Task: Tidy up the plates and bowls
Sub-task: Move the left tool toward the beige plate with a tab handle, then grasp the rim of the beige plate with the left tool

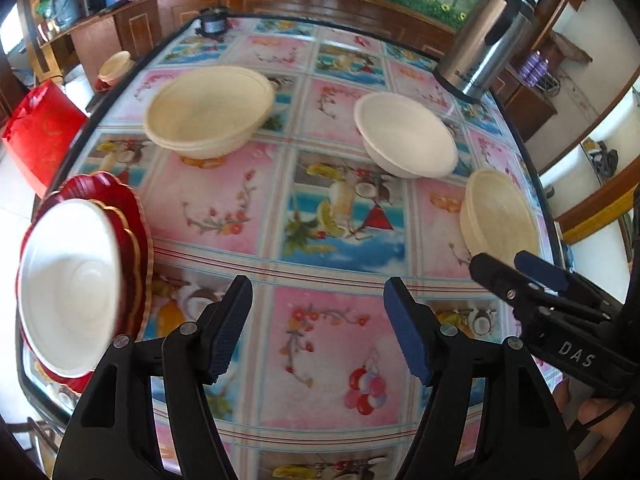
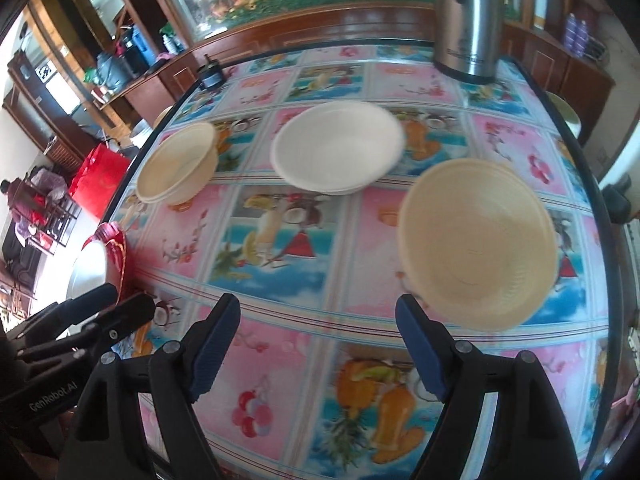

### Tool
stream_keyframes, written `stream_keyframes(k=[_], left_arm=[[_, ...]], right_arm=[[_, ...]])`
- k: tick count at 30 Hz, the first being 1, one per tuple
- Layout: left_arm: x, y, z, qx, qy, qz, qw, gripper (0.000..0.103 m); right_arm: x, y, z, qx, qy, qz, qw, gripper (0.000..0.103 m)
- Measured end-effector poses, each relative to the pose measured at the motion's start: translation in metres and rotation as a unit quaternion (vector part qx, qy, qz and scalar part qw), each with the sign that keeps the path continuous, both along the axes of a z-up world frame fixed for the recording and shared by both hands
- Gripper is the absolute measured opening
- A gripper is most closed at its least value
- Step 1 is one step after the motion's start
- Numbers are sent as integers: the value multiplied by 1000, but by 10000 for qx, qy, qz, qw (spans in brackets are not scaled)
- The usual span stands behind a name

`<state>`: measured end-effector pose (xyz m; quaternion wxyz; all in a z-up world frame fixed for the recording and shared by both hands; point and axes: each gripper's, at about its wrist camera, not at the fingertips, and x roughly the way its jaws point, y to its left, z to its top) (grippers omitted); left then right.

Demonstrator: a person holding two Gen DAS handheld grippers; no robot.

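Both our grippers hovered empty over the counter, jaws spread wide.

Open cloth lay ahead of us; the left gripper sat beside the red plates at the left edge, a white bowl upright on them. The right gripper neared a cream bowl by the right edge. Farther off stood a stacked cream bowl, a second white bowl and a steel flask, all mouths up.

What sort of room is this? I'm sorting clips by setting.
Most likely a home dining room: a table with a fruit-print cover holds bowls and red plates, a steel thermos stands at its far edge, and wooden cabinets line the wall.
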<state>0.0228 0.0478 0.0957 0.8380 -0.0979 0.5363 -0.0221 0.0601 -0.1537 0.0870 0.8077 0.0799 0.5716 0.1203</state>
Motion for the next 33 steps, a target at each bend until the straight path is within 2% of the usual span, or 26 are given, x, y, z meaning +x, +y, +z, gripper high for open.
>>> stream_keyframes(k=[3, 11, 18, 22, 25, 33], left_arm=[[9, -12, -6, -61, 155, -93, 9998, 69], [27, -43, -3, -202, 197, -398, 9988, 69], [45, -92, -14, -330, 347, -862, 9951, 69], [56, -116, -20, -424, 415, -1028, 9929, 69], [67, -132, -29, -344, 458, -1073, 9926, 69], [86, -151, -43, -262, 573, -1098, 9920, 64]], right_arm=[[4, -16, 4, -59, -46, -87, 9999, 80], [18, -57, 10, -136, -146, -460, 9987, 80], [15, -106, -1, -370, 24, -1021, 9941, 80], [14, -125, -8, -475, 109, -1191, 9917, 80], [14, -134, -17, -499, 270, -1217, 9909, 80], [20, -142, -36, -462, 479, -1206, 9905, 56]])
